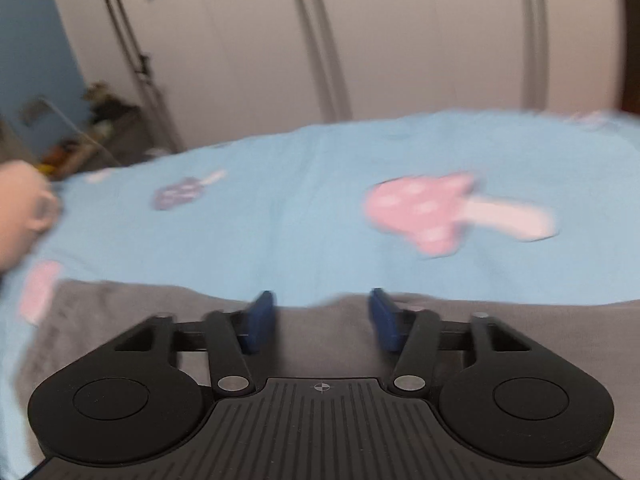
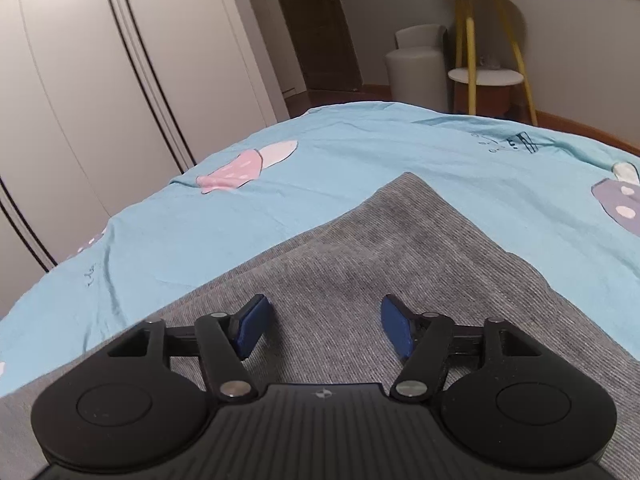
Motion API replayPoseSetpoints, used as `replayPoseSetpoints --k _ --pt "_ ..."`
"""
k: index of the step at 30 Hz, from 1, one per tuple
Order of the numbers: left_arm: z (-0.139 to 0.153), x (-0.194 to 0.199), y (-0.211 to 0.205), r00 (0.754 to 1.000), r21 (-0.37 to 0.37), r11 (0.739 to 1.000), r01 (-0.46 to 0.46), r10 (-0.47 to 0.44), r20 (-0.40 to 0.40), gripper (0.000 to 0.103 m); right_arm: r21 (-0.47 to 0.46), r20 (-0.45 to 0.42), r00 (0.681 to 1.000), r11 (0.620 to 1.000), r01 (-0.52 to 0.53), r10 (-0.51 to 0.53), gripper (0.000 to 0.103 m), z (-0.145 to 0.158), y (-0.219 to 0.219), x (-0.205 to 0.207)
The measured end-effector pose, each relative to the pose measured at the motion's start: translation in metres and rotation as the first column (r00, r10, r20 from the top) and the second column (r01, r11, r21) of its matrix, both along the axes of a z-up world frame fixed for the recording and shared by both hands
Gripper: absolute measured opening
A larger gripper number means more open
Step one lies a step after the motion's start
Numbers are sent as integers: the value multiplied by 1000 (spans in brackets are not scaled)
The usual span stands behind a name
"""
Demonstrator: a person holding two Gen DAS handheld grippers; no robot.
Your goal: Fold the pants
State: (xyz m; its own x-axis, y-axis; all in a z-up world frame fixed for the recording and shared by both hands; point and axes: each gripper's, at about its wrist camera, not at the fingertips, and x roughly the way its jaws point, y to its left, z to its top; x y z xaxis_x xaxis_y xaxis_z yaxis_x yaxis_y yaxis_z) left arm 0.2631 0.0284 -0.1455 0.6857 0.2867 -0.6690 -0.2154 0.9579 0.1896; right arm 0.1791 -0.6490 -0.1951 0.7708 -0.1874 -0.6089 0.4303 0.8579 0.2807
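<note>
Grey ribbed pants (image 2: pixel 384 248) lie flat on a light blue bedsheet (image 2: pixel 360 152), with a folded corner pointing away in the right wrist view. My right gripper (image 2: pixel 324 320) is open and empty, low over the grey cloth. In the left wrist view, which is blurred, the pants (image 1: pixel 320 332) fill the near part, their far edge just beyond the fingertips. My left gripper (image 1: pixel 322 312) is open and empty over that edge. Whether either gripper touches the cloth cannot be told.
The sheet (image 1: pixel 320 208) has pink mushroom prints (image 1: pixel 432 212). White wardrobe doors (image 1: pixel 360 40) stand behind the bed. A person's hand (image 1: pixel 20 208) shows at the left edge. A yellow-legged side table (image 2: pixel 488 56) and a white stool (image 2: pixel 416 68) stand beyond the bed.
</note>
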Motion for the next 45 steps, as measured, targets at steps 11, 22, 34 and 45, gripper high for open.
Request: replayPoseSetpoints --k 11,22,34,45 --pt "-16 -6 -7 998 -12 1000 -18 17 -53 100 -48 15 999 998 -44 45 79 1 9 1" --pt "5 -89 -36 995 -39 997 72 -75 -70 101 -133 33 999 991 35 -31 80 23 38 -28" --pt "-22 -90 -25 963 -149 984 101 -135 -233 102 -169 -185 904 893 -416 386 86 14 100 -54" --pt "32 -119 -51 993 -210 974 79 -96 -74 101 254 -5 970 938 236 -243 78 33 -74 -187"
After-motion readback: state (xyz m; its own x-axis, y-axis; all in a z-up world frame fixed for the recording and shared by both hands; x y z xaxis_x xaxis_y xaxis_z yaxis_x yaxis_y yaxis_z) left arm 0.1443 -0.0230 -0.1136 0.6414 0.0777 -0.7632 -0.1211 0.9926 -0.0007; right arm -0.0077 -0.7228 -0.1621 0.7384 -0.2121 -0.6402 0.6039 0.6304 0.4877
